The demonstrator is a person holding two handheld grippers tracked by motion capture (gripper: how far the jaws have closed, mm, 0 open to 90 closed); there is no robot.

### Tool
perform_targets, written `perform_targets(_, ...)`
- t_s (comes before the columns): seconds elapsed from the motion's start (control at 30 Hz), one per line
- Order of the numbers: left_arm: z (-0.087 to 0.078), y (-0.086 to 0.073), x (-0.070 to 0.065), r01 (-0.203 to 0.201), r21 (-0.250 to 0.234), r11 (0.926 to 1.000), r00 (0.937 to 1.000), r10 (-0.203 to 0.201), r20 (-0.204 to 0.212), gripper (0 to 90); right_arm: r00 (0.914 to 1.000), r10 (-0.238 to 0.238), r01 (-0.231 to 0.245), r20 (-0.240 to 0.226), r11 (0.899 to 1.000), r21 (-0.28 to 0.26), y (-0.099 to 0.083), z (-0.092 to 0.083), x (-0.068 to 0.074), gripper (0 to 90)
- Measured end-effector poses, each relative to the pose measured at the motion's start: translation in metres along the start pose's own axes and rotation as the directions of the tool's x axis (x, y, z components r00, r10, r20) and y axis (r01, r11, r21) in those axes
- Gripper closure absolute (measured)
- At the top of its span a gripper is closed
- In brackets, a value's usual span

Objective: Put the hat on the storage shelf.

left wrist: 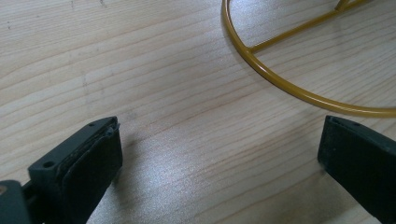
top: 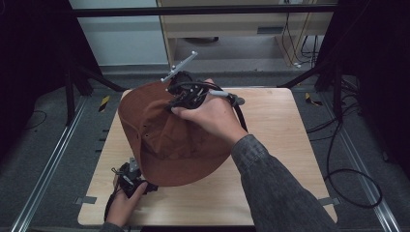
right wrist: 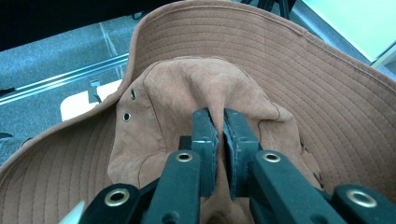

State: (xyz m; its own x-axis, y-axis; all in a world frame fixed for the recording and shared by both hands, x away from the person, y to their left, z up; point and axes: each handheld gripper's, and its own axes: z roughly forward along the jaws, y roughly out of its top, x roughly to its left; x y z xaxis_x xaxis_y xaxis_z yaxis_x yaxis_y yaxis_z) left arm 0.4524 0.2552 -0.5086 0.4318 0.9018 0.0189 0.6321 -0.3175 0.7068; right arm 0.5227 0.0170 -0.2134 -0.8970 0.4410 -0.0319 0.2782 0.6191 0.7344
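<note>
Right gripper (right wrist: 219,122) has its jaws pinched tight on a fold in the crown of one brown hat (right wrist: 289,84): soft suede-looking fabric, stitched wide brim, two metal eyelets. It's held up over the wooden table (top: 270,159). Left gripper (left wrist: 219,154) sits wide open and empty, low over the wood, beside one yellow wire ring (left wrist: 280,84).

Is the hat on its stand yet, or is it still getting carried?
Not on yet. Picked up already: the right hand-held gripper is shut on the crown of the brown hat, holding it over the table. In hand: the hat hangs above the yellow wire stand. The left hand-held gripper waits open by it. Probably left: lowering the hat on and letting go.
</note>
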Motion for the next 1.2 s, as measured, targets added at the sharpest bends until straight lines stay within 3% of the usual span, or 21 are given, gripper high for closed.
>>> perform_targets(0.23,0.0,0.0,0.0,0.0,0.0,1.0,1.0,0.0,0.0,0.0,1.0,0.008,-0.008,-0.004,1.0,0.013,0.002,-0.002,0.0,79.3)
perform_targets(0.73,0.0,0.0,0.0,0.001,-0.001,1.0,1.0,-0.001,0.0,0.0,0.9998,0.019,-0.02,0.005,1.0,0.014,0.001,-0.005,0.001,52.8)
perform_targets(1.0,0.0,0.0,0.0,0.0,0.0,1.0,1.0,0.0,0.0,0.0,0.9993,0.031,-0.03,0.021,0.999,-0.032,-0.004,-0.02,0.004,28.7)
perform_targets(1.2,0.0,0.0,0.0,0.0,0.0,1.0,1.0,0.0,0.0,0.0,0.9946,0.06,-0.054,0.085,0.996,-0.067,-0.016,-0.036,-0.001,11.0)
